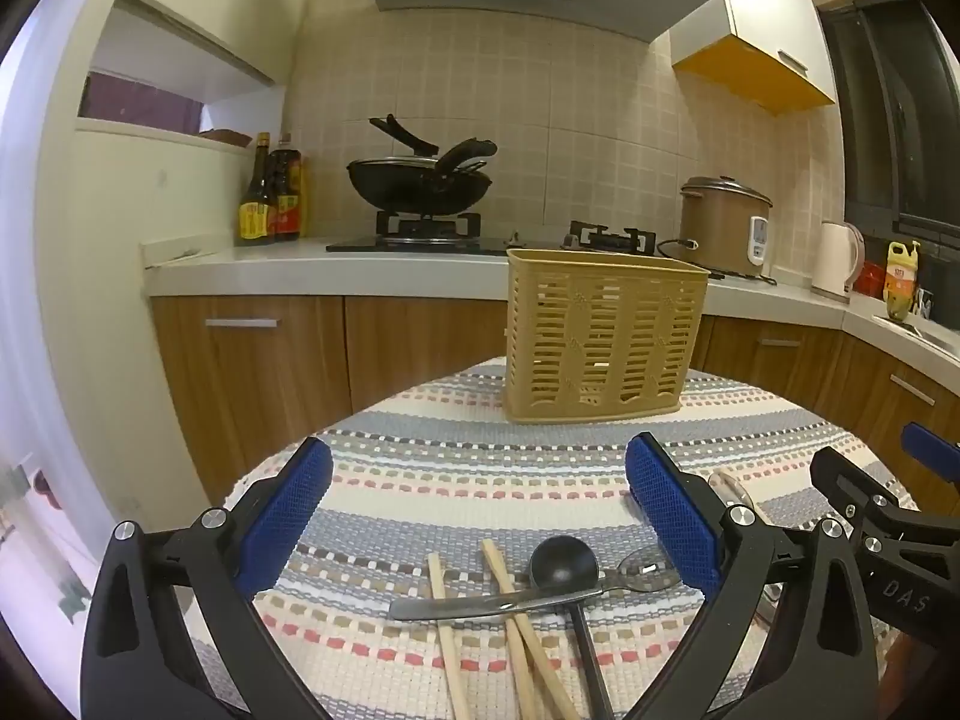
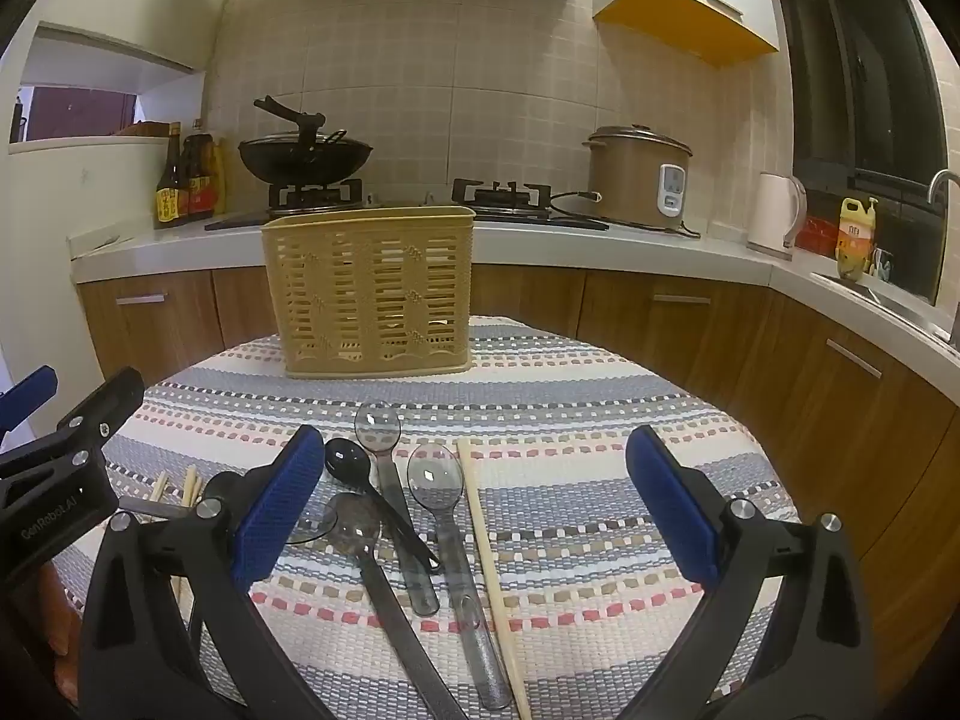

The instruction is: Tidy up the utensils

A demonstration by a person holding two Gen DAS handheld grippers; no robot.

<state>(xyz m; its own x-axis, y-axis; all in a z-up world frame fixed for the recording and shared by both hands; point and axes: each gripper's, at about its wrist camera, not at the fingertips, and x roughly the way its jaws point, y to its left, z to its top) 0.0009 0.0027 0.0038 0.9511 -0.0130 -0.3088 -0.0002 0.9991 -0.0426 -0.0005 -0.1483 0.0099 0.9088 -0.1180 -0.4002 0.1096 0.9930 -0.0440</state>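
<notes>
Before the basket (image 2: 369,294): utensils lie loose on the cloth.
Right gripper (image 2: 468,516): jaws spread, empty.
Clear spoon (image 2: 447,516): between those jaws, handle pointing toward the camera.
Left gripper (image 1: 480,516): released, chopsticks (image 1: 510,618) below.

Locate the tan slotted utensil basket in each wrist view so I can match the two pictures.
Left wrist view: the basket stands right of centre at the far end of the striped tablecloth, beyond the open left gripper.
Right wrist view: the basket stands left of centre, beyond the spoons and the open right gripper.
Shared landmark: the brown rice cooker on the counter behind.
</notes>
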